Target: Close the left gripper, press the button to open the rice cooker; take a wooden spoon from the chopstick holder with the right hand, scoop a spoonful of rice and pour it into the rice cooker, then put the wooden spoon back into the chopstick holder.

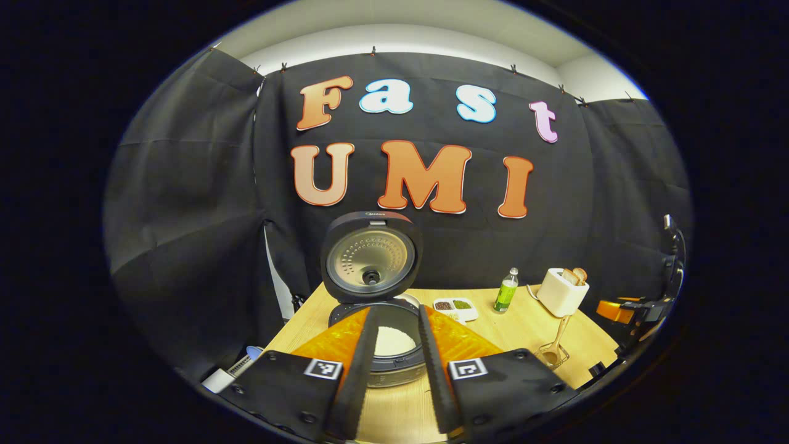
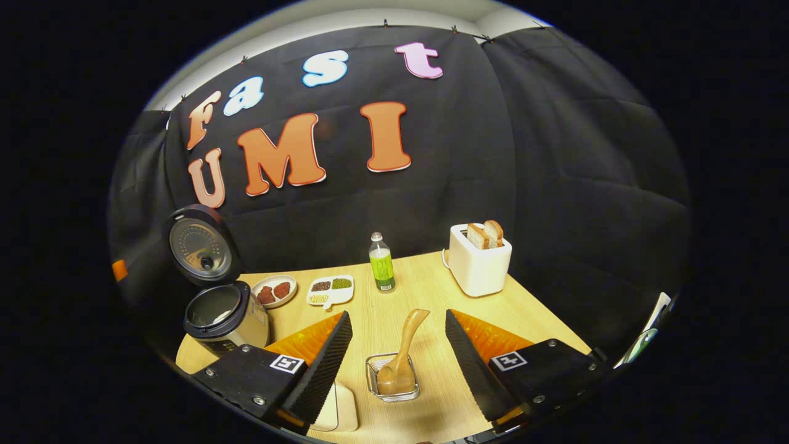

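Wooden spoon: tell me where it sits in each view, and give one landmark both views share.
Left gripper view: the wooden spoon is at lower right, leaning in its holder just below the toaster.
Right gripper view: the spoon is at bottom centre, between that hand-held gripper's open fingers, bowl down in the holder.
Shared landmark: the green bottle, standing left of the toaster.

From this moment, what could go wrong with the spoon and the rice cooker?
1. The wooden spoon leans in a small clear holder; the open right gripper might tip the holder when it grasps.
2. The rice cooker stands near the table edge with its lid upright; a bump might shut the lid.
3. The bottle might be knocked during a carry.
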`<control>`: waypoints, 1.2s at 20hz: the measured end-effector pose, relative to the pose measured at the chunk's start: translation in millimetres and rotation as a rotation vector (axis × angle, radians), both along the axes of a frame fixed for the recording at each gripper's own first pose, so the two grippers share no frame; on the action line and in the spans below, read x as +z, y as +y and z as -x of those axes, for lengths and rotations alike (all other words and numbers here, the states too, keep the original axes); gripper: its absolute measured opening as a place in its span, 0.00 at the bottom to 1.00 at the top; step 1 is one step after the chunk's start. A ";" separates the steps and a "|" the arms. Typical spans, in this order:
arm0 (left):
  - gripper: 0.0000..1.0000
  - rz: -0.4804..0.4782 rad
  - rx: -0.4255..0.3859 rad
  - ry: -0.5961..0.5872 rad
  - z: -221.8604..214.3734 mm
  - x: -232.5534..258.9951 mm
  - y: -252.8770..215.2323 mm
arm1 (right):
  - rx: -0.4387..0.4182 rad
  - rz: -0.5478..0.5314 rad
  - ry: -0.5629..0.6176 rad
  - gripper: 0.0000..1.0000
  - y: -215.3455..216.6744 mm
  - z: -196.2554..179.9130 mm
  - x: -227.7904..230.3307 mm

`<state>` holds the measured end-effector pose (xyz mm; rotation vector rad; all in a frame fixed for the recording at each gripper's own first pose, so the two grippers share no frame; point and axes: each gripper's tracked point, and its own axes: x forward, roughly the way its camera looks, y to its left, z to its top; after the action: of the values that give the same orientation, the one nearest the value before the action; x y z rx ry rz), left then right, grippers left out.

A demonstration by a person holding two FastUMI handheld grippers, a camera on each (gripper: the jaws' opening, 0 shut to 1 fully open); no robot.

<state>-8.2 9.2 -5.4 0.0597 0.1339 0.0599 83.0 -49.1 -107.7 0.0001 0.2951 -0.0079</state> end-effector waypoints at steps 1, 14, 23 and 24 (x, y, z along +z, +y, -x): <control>0.57 0.014 0.008 -0.012 1.6 1.9 1.4 | -0.003 -0.005 0.031 0.95 -3.2 -9.9 -10.6; 0.97 0.039 0.144 -0.050 11.4 8.5 35.7 | -0.038 -0.145 0.267 0.92 -22.7 -94.1 -103.2; 0.97 0.040 0.184 -0.004 6.1 -4.9 47.9 | -0.041 -0.263 0.338 0.50 -12.6 -108.3 -125.5; 0.97 0.036 0.185 -0.001 6.5 -6.5 49.1 | -0.032 -0.284 0.337 0.45 -9.3 -107.4 -122.0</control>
<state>-14.6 58.3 -11.9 0.0108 0.1396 0.2421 190.4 -58.4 -229.7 0.2879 0.6312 0.0027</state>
